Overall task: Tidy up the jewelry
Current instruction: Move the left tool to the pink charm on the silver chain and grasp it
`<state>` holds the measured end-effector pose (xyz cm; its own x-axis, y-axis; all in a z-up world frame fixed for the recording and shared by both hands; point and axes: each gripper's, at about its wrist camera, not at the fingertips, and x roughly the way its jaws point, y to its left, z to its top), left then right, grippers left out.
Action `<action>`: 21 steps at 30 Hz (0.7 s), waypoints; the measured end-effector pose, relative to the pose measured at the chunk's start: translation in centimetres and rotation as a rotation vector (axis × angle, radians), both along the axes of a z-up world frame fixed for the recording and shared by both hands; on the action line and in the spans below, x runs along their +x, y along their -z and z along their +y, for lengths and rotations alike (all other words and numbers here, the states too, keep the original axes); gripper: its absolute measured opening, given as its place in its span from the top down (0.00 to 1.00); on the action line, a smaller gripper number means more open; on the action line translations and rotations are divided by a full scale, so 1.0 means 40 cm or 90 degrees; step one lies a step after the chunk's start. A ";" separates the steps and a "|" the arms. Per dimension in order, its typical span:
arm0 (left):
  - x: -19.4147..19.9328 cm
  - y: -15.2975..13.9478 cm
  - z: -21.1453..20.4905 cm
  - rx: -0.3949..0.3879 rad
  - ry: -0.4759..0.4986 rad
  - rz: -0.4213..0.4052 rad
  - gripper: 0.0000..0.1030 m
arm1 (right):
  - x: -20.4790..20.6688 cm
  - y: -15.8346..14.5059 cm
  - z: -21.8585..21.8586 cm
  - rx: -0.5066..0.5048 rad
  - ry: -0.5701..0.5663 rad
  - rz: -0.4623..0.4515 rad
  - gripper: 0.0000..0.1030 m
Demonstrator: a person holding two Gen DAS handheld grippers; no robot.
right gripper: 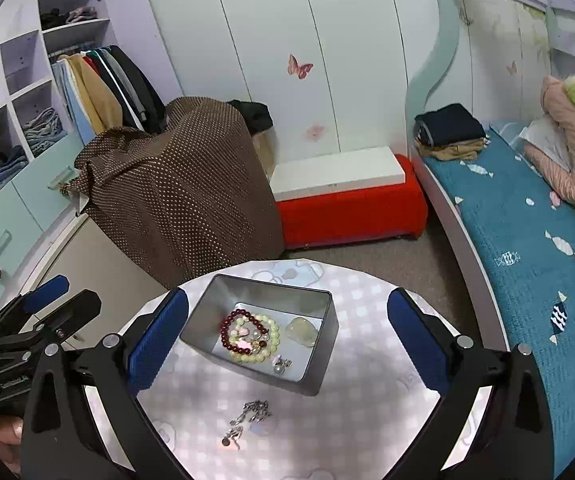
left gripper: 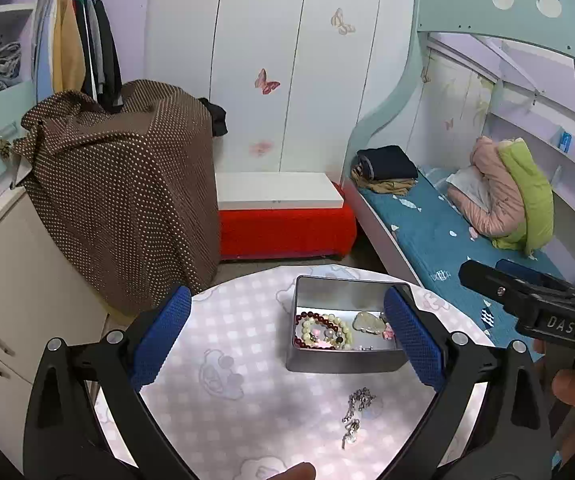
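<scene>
Silver chain (right gripper: 249,420) lies beside the tin (right gripper: 319,368); both grippers' fingers (left gripper: 159,344) (right gripper: 417,344) spread empty.

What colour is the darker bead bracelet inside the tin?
Dark red bracelet, lying in the tin against a pale cream-green one; clearest in the right wrist view.

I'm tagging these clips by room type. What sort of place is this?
Most likely a child's bedroom: a pale green bunk bed frame over a blue patterned mattress, an open wardrobe of hanging clothes, and pink butterfly stickers on white doors.
</scene>
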<state>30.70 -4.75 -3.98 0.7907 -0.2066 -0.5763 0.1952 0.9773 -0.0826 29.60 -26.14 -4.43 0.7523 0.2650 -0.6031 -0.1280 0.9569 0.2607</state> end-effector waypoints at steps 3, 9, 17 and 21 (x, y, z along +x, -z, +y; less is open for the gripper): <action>-0.033 -0.008 0.007 0.009 -0.009 -0.011 0.06 | -0.038 -0.017 -0.002 -0.004 0.002 -0.015 0.07; -0.090 0.002 0.027 0.011 -0.021 -0.015 0.06 | -0.125 -0.039 -0.004 -0.036 0.022 -0.046 0.07; -0.164 0.109 0.007 0.047 0.001 0.022 0.06 | -0.217 0.008 -0.029 -0.066 0.050 -0.036 0.07; -0.185 0.185 -0.026 0.055 0.025 0.064 0.06 | -0.240 0.056 -0.032 -0.072 0.049 -0.007 0.07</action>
<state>23.29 -5.78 -11.39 0.7202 -0.1830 -0.6692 0.2289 0.9733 -0.0198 19.99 -27.42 -6.69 0.7742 0.1362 -0.6181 -0.0545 0.9873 0.1493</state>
